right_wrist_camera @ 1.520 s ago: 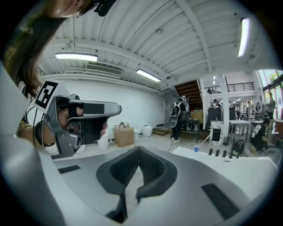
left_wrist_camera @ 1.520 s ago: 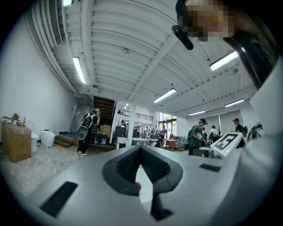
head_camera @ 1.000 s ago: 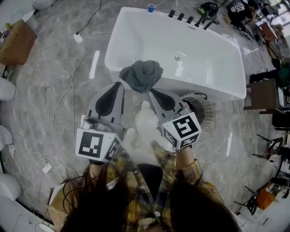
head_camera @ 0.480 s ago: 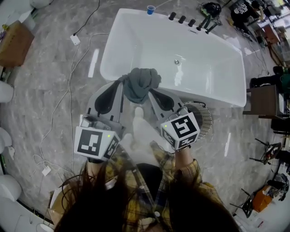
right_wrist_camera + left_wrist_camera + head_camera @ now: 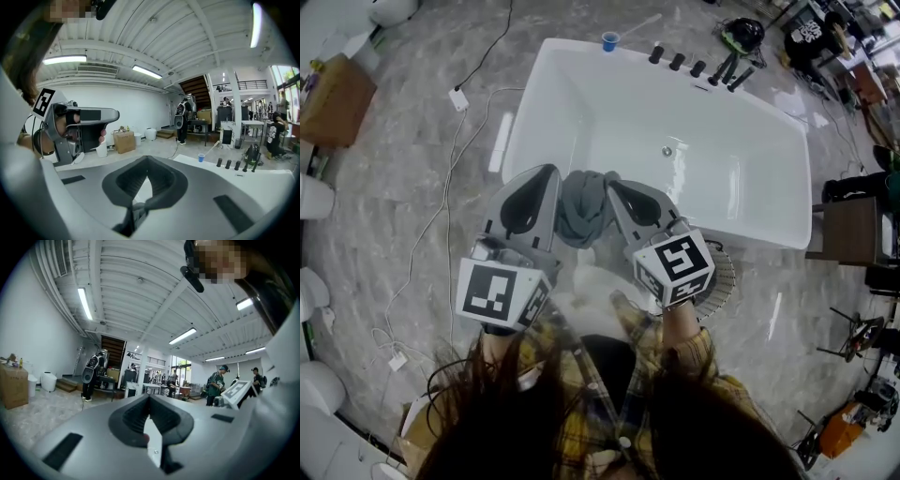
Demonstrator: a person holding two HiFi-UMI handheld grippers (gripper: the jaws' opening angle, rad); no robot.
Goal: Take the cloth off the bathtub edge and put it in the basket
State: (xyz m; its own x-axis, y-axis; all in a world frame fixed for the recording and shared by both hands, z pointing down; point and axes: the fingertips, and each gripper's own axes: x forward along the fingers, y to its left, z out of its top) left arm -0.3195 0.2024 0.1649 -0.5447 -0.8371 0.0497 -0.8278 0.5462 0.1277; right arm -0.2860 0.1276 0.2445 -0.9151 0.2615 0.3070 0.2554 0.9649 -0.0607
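1. Left claw point(image 5: 546, 178): clenched, nothing between its jaws.
2. Grey cloth point(image 5: 584, 206): bunched between the two claws, touching both, over the bathtub's point(image 5: 722, 178) near rim.
3. Right claw point(image 5: 617, 187): clenched, likewise empty; basket point(image 5: 722, 281) just beside it.

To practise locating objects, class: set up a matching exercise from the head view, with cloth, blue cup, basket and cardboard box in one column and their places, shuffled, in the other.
Things:
1. cloth
2. blue cup
3. basket
4. cardboard box

Places:
A. on the bathtub far rim
B. at the view's left edge
C. between the left gripper and the right gripper
D. beside the bathtub near wall, partly hidden by the right gripper

Pairs: 1-C, 2-A, 3-D, 4-B
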